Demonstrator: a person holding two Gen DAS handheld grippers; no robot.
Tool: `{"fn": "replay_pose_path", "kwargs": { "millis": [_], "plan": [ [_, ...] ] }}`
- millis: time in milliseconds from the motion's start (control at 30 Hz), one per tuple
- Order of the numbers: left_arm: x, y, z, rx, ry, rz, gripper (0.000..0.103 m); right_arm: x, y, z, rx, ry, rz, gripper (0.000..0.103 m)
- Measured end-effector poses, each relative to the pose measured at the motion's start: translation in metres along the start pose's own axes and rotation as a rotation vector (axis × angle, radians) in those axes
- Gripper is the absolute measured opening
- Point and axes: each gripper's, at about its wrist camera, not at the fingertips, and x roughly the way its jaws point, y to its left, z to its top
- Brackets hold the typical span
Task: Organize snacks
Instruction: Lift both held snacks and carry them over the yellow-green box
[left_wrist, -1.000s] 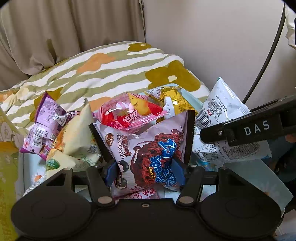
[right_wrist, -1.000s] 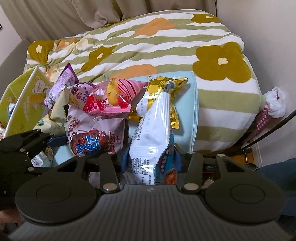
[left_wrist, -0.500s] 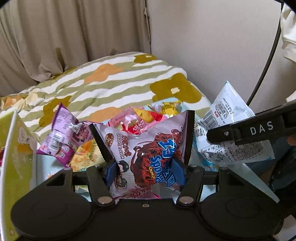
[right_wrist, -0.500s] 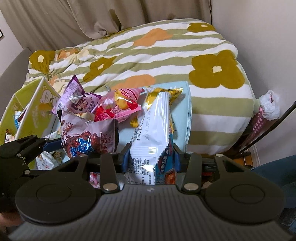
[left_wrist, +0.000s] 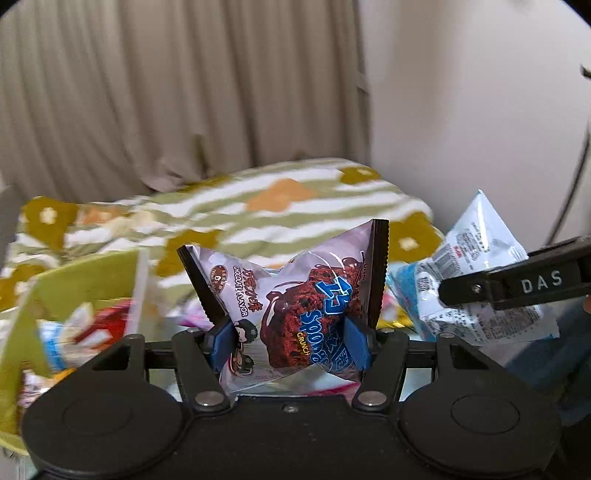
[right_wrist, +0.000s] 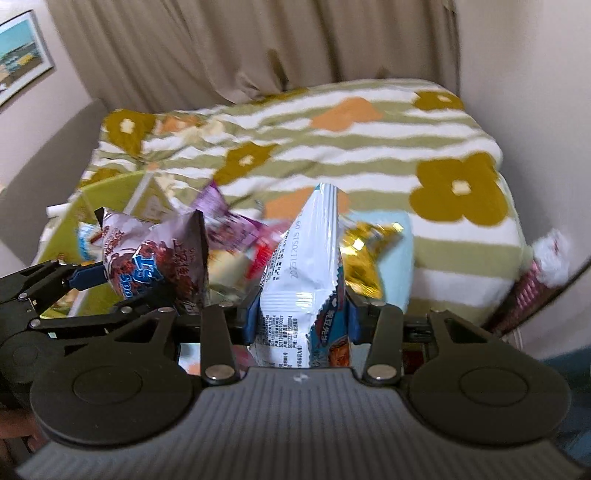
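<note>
My left gripper (left_wrist: 290, 341) is shut on a chocolate sponge crunch packet (left_wrist: 295, 310) and holds it in the air above the snack pile. It also shows at the left of the right wrist view (right_wrist: 155, 266). My right gripper (right_wrist: 301, 314) is shut on a white and blue snack packet (right_wrist: 306, 266), also held up. That packet shows at the right of the left wrist view (left_wrist: 476, 277). More snack packets (right_wrist: 236, 236) lie below on a light blue cloth (right_wrist: 397, 258), among them a gold packet (right_wrist: 364, 254).
A green carton box (left_wrist: 74, 288) with snacks inside stands at the left; it also shows in the right wrist view (right_wrist: 110, 195). A striped flower blanket (right_wrist: 332, 147) covers the bed behind. Curtains (left_wrist: 184, 92) and a wall (left_wrist: 461, 110) lie beyond.
Both grippers have risen with their packets, away from the pile. The view has tilted up and the green box has come closer at the left.
</note>
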Motion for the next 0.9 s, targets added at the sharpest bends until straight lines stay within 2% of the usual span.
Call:
{"fn": "replay_pose_path", "kwargs": {
  "millis": [267, 467, 700, 900],
  "plan": [
    [-0.033, 0.075, 0.003, -0.102, -0.035, 0.156, 0.066, 0.001, 0.067, 0.028, -0.096, -0.046, 0.125, 0.059],
    [-0.042, 0.151, -0.005, -0.155, -0.034, 0.201, 0.066, 0.018, 0.136, 0.046, -0.138, -0.062, 0.2, 0.059],
    [-0.034, 0.238, -0.023, -0.172, 0.012, 0.198, 0.066, 0.05, 0.221, 0.054, -0.109, -0.055, 0.226, 0.059],
    [-0.016, 0.286, -0.048, -0.153, 0.062, 0.106, 0.066, 0.079, 0.274, 0.048, -0.071, -0.028, 0.199, 0.059]
  ]
}}
